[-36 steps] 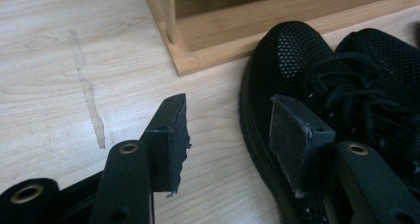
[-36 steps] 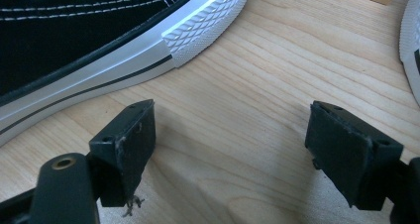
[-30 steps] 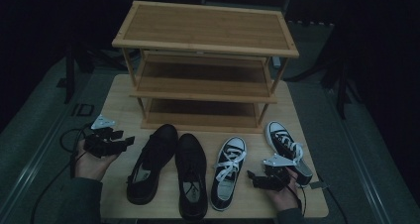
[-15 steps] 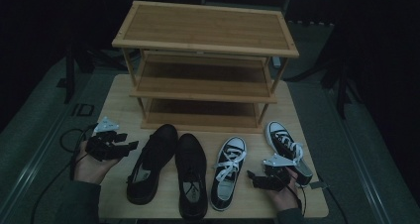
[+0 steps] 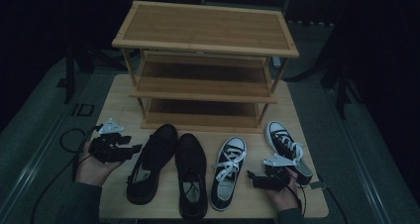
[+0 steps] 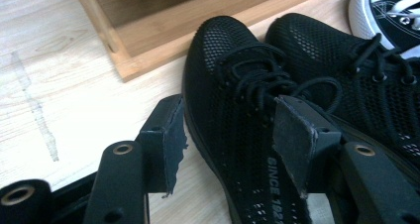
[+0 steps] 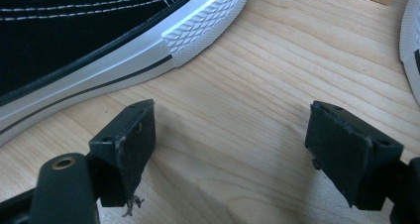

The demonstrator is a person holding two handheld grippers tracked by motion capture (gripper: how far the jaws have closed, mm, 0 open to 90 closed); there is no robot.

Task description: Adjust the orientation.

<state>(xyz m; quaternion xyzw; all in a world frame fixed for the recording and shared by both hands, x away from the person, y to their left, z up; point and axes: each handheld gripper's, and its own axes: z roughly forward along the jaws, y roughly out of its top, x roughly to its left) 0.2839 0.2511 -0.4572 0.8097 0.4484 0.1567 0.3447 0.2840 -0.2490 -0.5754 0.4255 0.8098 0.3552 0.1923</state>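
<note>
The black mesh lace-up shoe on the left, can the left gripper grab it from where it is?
Probably yes. The left gripper is open, with the black mesh lace-up shoe right at its jaws and one pad already over its opening. Nothing stands between them.

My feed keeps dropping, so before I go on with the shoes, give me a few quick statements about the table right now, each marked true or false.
1. Four shoes lie on the table in front of the rack. True: two black mesh shoes and two black-and-white sneakers.
2. A shoe already sits on the bottom shelf of the wooden rack. False: all the shelves that can be seen are bare.
3. The left claw stands open beside the leftmost black shoe. True.
4. The right claw is shut on a sneaker. False: it is open over bare wood.
5. The sneakers have black laces. False: the laces are white.
</note>
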